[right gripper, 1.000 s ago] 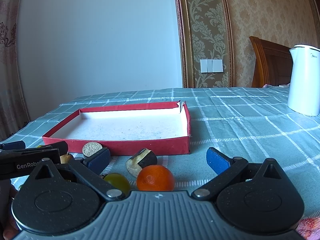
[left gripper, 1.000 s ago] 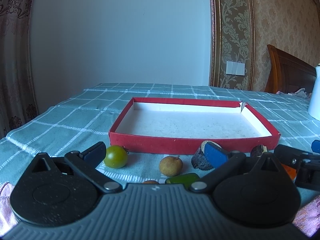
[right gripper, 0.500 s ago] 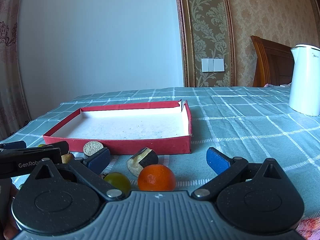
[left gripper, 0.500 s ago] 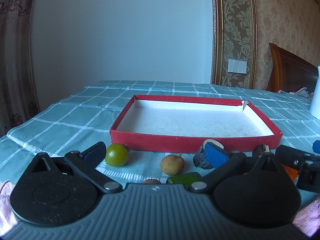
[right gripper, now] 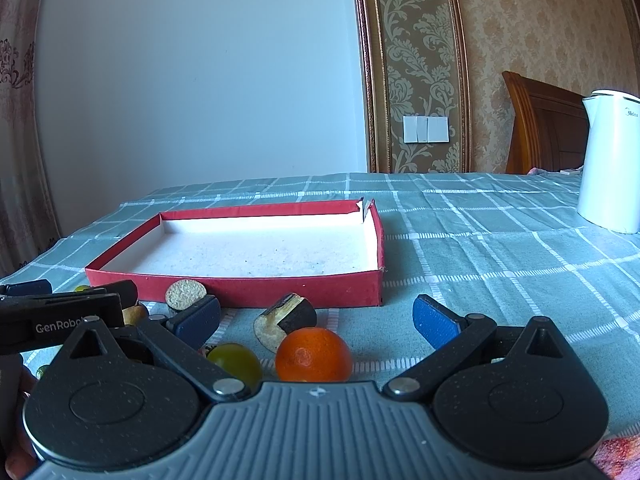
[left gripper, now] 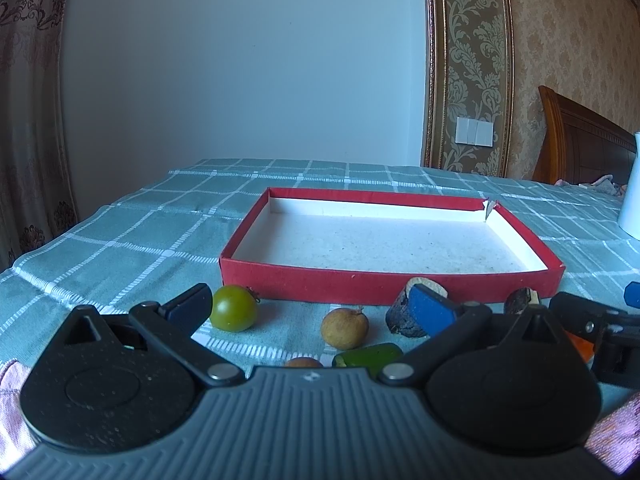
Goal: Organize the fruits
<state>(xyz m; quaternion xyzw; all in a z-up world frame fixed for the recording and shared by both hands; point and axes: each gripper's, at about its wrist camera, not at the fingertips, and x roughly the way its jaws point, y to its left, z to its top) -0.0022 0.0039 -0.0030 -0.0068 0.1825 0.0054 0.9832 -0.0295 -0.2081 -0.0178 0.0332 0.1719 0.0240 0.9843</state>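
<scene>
Both grippers low & level over tablecloth w/ jaws spread: left gripper (left gripper: pixel 310 310) frames longan (left gripper: pixel 344 328), right gripper (right gripper: pixel 316 320) frames orange (right gripper: pixel 313 355), near red tray's (right gripper: pixel 240 290) front wall.

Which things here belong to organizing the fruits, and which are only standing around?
For the job: red tray, green tomato, longan, orange, cut dark fruit pieces, both open tools, left tool, right tool.

Just there: white kettle, wall switch, wooden headboard.
</scene>
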